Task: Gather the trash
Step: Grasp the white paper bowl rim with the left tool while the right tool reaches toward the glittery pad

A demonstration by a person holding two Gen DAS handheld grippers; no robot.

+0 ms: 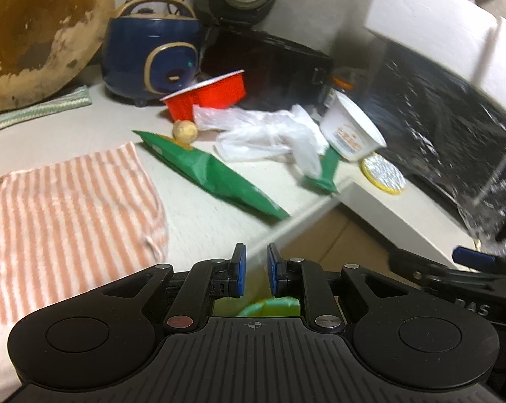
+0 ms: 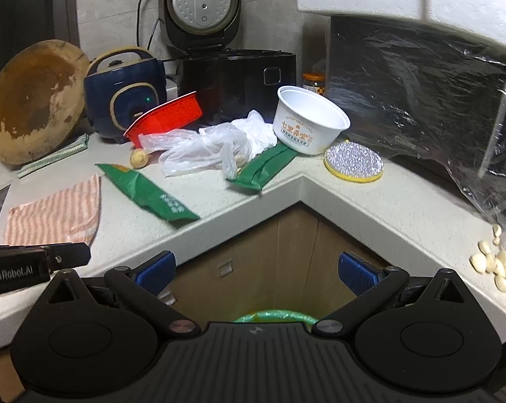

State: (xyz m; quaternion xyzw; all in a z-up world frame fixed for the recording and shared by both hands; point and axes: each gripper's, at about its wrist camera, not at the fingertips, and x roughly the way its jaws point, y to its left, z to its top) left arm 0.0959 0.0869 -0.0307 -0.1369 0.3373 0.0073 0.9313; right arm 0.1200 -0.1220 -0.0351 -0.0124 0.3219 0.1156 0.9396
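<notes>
- My left gripper (image 1: 256, 270) sits bottom centre, nearly clenched, seemingly gripping nothing through the blur.
- The green wrapper (image 1: 212, 174) lies above it, well apart.
- My right gripper (image 2: 256, 273) gapes wide, nothing inside.

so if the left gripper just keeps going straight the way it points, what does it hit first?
Probably the long green wrapper near the counter edge, straight ahead of the left gripper. Nothing shows between them, though depth is hard to judge.
</notes>
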